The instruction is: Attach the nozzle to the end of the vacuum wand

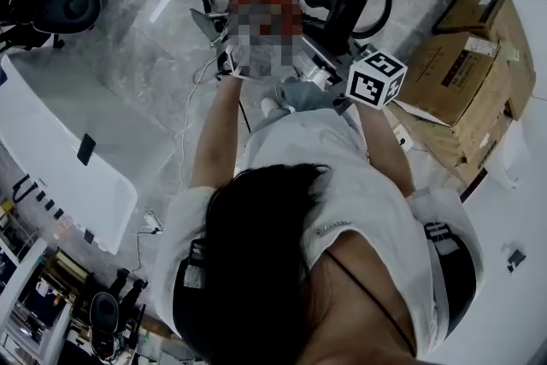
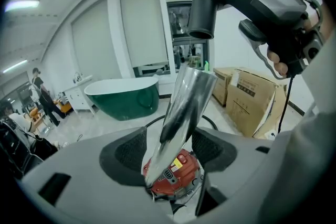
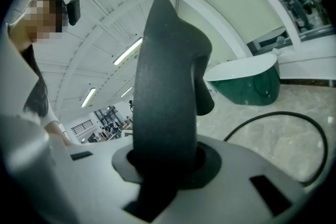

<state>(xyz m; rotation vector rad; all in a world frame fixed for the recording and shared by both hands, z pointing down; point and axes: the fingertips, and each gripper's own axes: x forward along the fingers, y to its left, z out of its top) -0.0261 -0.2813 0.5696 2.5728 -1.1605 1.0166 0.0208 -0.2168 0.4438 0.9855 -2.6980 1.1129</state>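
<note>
The cardboard boxes [image 2: 252, 97] stand on the floor to the right of the red vacuum canister [image 2: 181, 170]. Their flaps are shut, so we cannot see what is in them. Farther off, beyond the canister, stands a green bathtub [image 2: 123, 97], its inside hidden from us. Just above the canister, our left claw [image 2: 170, 148] is clamped on the chrome vacuum wand [image 2: 186, 102], which rises tilted to the right. Our right claw [image 3: 165, 165] is clamped on the black nozzle [image 3: 165, 86]. The nozzle's round socket hangs above the wand's upper end, apart from it. The wand's lower end is cut off behind the left claw. In the head view the canister is mostly obscured. A black hose [image 3: 273, 123] loops on the floor beyond the canister.
</note>
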